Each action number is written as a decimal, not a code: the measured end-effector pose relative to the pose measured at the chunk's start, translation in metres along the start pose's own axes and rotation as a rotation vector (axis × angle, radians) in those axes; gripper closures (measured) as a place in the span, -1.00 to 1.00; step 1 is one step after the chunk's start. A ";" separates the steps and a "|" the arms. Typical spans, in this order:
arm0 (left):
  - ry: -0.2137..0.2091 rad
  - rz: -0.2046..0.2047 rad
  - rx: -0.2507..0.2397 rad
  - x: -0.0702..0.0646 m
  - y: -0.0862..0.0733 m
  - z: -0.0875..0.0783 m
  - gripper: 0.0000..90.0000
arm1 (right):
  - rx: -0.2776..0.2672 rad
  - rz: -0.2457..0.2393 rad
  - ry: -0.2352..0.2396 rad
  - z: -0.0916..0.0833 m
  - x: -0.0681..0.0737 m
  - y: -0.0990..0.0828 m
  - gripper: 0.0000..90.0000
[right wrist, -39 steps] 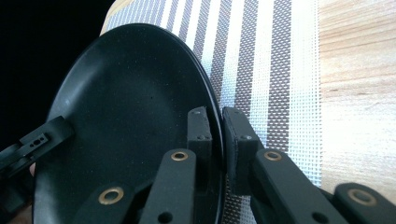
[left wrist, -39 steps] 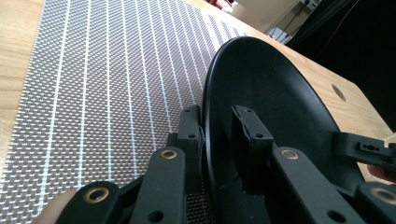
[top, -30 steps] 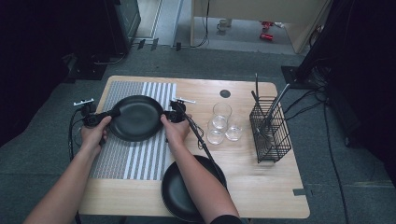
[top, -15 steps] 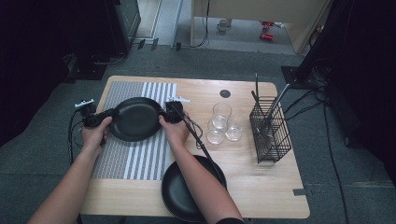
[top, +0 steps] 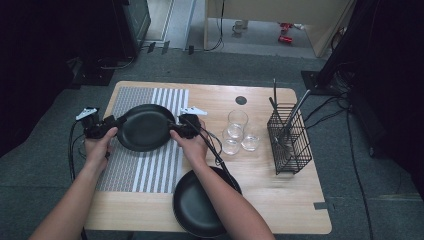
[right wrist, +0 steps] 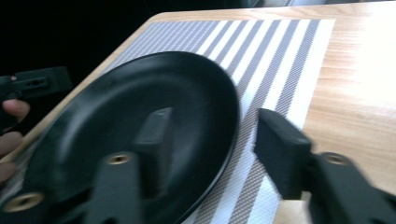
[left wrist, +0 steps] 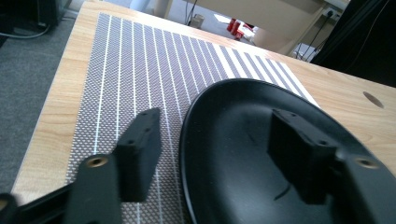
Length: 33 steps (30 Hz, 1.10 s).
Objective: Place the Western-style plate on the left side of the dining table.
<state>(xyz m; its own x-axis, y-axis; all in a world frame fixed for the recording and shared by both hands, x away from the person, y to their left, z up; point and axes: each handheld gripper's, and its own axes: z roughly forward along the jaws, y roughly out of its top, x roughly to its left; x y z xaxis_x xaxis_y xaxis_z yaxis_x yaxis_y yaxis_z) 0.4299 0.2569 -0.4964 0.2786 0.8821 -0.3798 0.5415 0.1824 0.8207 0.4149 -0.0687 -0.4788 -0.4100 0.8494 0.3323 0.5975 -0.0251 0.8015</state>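
Black plate sits flat on the striped placemat, far-left part of the table. Left gripper and right gripper have just been opening: each straddles an opposite rim, released, pads off it.

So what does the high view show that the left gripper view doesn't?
The high view adds three glasses, a wire basket and a second plate. The left gripper view adds the left gripper up close, its fingers just opening with the rim of the plate between them. Both share that plate, the striped mat and the table.
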 end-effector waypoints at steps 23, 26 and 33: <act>-0.057 0.143 0.065 -0.054 -0.010 -0.053 -0.74 | 0.026 -0.122 0.048 -0.061 0.035 -0.022 -1.00; -0.059 0.158 0.065 -0.059 -0.015 -0.058 -0.73 | 0.028 -0.130 0.046 -0.067 0.036 -0.027 -1.00; -0.066 0.183 0.102 -0.068 -0.028 -0.065 -0.71 | 0.016 -0.140 0.081 -0.083 0.039 -0.041 -1.00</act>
<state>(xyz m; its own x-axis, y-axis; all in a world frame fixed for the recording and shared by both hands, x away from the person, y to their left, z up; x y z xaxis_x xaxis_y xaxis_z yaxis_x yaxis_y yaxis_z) 0.3446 0.2199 -0.4661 0.4288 0.8656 -0.2585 0.5535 -0.0256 0.8325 0.3174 -0.0785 -0.4573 -0.5442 0.7985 0.2574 0.5410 0.0995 0.8351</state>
